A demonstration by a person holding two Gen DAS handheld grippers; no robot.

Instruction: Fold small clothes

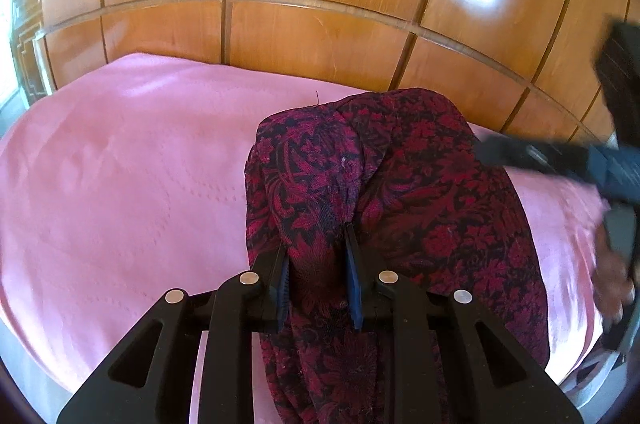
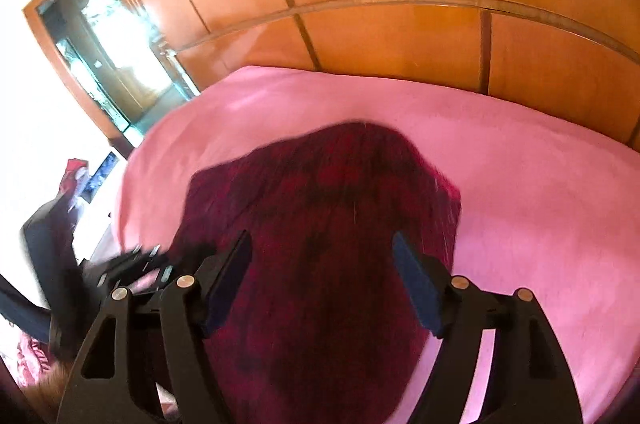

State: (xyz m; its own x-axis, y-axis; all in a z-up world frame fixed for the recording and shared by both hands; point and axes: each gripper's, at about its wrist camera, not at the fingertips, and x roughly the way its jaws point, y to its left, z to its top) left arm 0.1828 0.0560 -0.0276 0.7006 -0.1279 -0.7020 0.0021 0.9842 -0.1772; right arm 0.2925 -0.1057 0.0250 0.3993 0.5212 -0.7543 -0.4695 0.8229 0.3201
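We pinch bunched fold of dark red floral garment (image 1: 400,192) in left gripper (image 1: 318,264); right gripper (image 2: 322,264), fingers wide, hovers above it on pink bedsheet (image 1: 120,164).

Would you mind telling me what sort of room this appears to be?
Probably a bedroom: a bed with a pink sheet, a wooden panelled wardrobe or wall behind it, and a dark red floral garment being folded.
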